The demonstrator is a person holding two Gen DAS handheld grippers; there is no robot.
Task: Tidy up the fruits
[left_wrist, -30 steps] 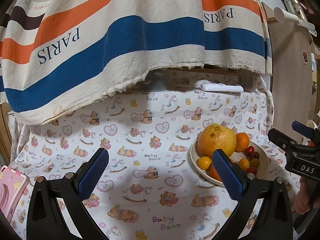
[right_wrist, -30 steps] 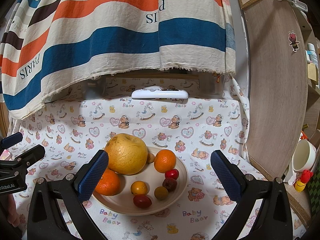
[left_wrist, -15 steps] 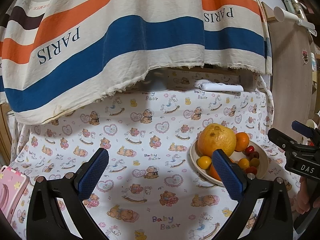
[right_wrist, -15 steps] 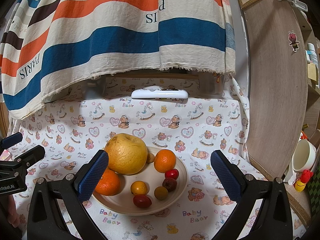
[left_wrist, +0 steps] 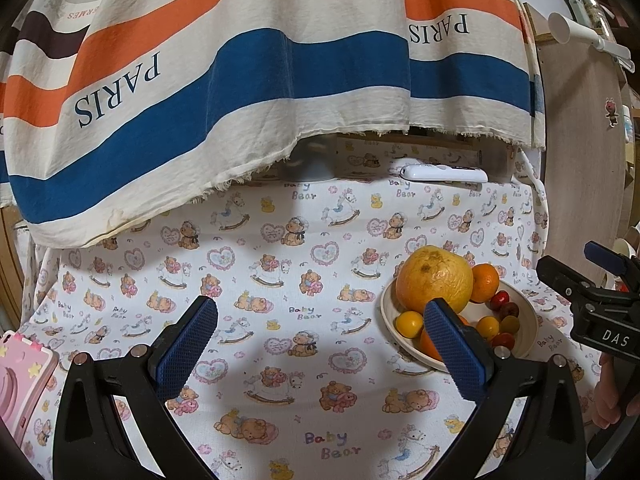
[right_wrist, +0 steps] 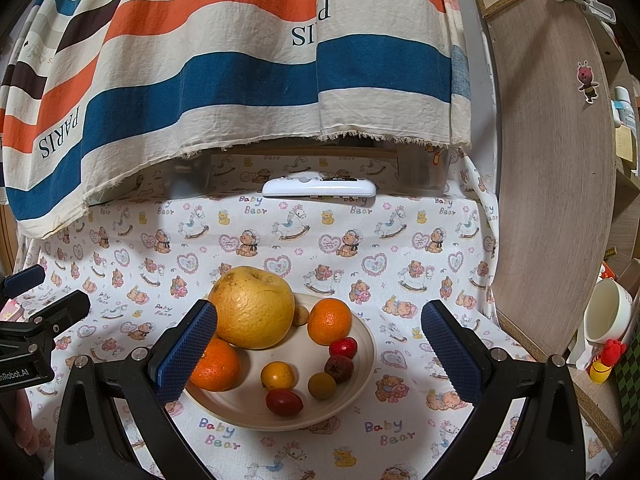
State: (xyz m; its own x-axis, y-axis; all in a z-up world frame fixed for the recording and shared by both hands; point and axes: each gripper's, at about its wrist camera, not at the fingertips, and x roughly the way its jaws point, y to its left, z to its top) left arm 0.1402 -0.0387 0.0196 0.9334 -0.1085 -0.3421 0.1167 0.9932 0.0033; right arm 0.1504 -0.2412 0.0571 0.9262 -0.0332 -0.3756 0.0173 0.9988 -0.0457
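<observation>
Change over the last second: none that I can make out. Both views match the earlier pictures; fruit, plate and both grippers sit as they did. I take this as a pause, which fits either a sort about to start or one just ended. The pictures do not settle which.

Left gripper [left_wrist: 320, 350]: jaws spread wide, nothing between them, hovering over bare cloth at the near left of the tabletop [left_wrist: 280, 280].

Right gripper [right_wrist: 320, 350]: jaws spread wide, holding nothing, hovering at the near edge of the plate [right_wrist: 360, 384].

Plate: cream, round, near right of the tabletop. All fruit I can see lies on it.
- Large yellow citrus [right_wrist: 252, 308], far left of the plate, just beyond the right gripper's left finger.
- Orange [right_wrist: 216, 364], near left, partly behind that finger.
- Second orange [right_wrist: 329, 321], far right.
- Small yellow fruit [right_wrist: 278, 375], middle.
- Small red fruits [right_wrist: 343, 347], [right_wrist: 284, 401], and dull brownish ones [right_wrist: 339, 368], [right_wrist: 322, 386], near right.

From the left gripper, the plate lies off to the right, behind its right finger.

Other: white remote [right_wrist: 319, 189] at the far edge; striped cloth [right_wrist: 240, 60] hanging above.
</observation>
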